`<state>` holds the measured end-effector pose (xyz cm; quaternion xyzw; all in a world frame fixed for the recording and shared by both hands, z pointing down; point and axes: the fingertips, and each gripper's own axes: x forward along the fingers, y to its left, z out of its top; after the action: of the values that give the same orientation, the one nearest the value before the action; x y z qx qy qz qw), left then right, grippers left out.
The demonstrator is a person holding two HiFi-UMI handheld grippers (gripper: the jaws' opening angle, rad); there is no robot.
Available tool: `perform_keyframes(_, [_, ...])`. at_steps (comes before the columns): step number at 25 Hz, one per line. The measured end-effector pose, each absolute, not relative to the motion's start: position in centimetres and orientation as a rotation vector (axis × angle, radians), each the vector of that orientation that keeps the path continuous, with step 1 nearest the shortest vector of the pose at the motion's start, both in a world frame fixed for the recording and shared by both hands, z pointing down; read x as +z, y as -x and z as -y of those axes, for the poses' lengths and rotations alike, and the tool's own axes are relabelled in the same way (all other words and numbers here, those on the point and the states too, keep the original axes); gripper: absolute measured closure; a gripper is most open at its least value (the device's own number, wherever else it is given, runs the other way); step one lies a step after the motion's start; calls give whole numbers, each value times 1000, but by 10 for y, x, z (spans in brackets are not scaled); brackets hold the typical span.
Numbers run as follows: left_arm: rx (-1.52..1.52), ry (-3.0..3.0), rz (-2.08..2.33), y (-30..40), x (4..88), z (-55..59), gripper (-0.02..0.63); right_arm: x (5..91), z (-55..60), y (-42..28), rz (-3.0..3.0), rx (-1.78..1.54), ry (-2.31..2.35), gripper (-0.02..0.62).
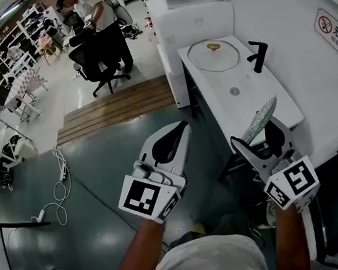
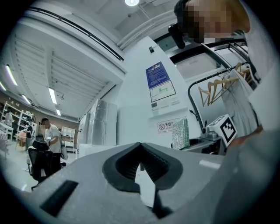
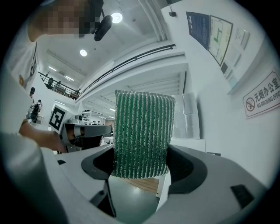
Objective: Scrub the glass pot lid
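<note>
Nearest to me, the left gripper point(image 1: 182, 129) is held out over the grey floor with its jaws pressed together and nothing between them. Beside it, the right gripper point(image 1: 255, 133) is clamped on a green scrub pad point(image 1: 261, 116) that stands up out of the jaws. Neither tool has reached the work yet. Past them runs the white sink top point(image 1: 276, 100), with a small drain point(image 1: 234, 91) in its middle. At its far end lies the glass pot lid point(image 1: 214, 57), flat with its gold knob point(image 1: 213, 46) upward, just beside the black faucet point(image 1: 258, 56) and well apart from both grippers. To my eye the job now is the approach. The pad should go forward and come down flat-faced on the glass rather than edge-on. The lid looks likely to skate on that smooth surface, so the empty left tool would do well to pin the rim or knob first. By my count there are two grippers, one pad, one lid, one knob, one faucet and one drain.
</note>
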<state>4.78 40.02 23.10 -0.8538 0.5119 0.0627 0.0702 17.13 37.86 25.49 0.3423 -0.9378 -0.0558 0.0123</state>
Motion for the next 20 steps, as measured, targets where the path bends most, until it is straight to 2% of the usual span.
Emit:
perform_keyframes(10, [178, 2580, -1537, -11, 235, -362, 591, 247, -340, -144, 2904, -187, -1104, 247])
perform_keyframes(20, [166, 2557, -1531, 19, 235, -257, 591, 242, -243, -123, 2898, -232, -1117, 247])
